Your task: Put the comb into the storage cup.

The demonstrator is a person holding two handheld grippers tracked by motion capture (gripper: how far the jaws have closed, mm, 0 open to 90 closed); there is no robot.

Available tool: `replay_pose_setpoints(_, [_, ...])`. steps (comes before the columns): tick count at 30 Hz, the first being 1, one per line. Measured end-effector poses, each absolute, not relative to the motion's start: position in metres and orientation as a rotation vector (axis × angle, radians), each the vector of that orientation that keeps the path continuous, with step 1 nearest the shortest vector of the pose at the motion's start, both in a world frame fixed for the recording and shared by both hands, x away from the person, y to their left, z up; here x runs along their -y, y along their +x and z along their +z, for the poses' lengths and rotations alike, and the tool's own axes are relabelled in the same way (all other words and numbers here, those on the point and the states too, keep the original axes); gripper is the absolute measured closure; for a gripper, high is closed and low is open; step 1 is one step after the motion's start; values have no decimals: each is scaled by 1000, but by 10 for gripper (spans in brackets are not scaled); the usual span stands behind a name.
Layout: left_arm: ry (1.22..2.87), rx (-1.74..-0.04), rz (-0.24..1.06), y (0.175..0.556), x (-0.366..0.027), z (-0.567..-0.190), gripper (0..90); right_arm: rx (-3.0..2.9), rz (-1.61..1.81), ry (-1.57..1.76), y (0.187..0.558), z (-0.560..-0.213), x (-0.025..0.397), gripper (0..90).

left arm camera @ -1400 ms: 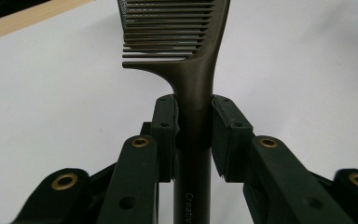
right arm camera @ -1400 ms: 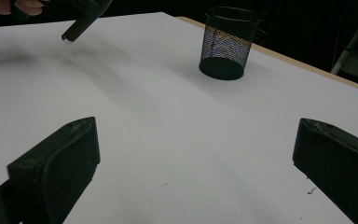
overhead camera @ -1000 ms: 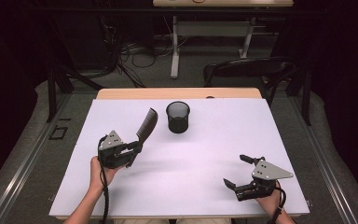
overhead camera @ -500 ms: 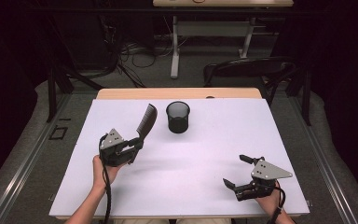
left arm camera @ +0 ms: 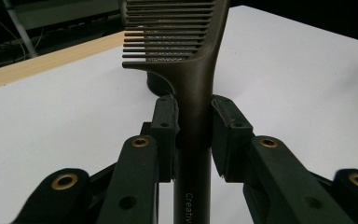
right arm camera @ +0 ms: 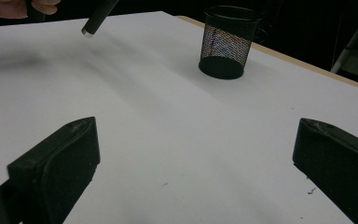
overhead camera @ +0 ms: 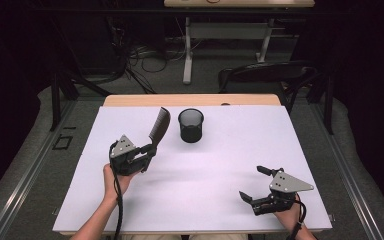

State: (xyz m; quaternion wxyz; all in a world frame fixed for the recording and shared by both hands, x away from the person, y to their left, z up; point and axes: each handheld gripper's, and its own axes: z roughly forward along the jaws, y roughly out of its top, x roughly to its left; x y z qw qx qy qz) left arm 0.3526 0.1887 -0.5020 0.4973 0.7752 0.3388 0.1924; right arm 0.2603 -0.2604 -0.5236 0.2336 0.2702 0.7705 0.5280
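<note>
A dark brown comb (overhead camera: pixel 159 126) is held up off the white table (overhead camera: pixel 210 170) by my left gripper (overhead camera: pixel 148 149), which is shut on its handle. In the left gripper view the jaws clamp the comb (left arm camera: pixel 193 88) handle, teeth pointing left, and my left gripper (left arm camera: pixel 193 135) has both pads pressed on it. A black mesh cup (overhead camera: pixel 190 125) stands upright on the table just right of the comb. My right gripper (overhead camera: pixel 254 184) rests low near the front right, open and holding nothing. From the right gripper view, the mesh cup (right arm camera: pixel 225 42) stands ahead and the comb's handle end (right arm camera: pixel 98 17) hangs at upper left.
A wooden strip (overhead camera: pixel 190 100) borders the table's far edge. A dark chair (overhead camera: pixel 265 76) stands behind the table at right. Cables (overhead camera: pixel 145 55) and desk legs lie on the floor beyond.
My left gripper has carried the comb slightly up and to the right, toward the mesh cup. The right gripper has stayed in place.
</note>
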Motion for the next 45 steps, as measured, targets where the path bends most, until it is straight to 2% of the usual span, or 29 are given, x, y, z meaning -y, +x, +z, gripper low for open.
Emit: replay_pose_setpoints(45, [1804, -827, 467, 389, -168, -485, 726, -2118, 1450, 743, 261, -524, 261, 3])
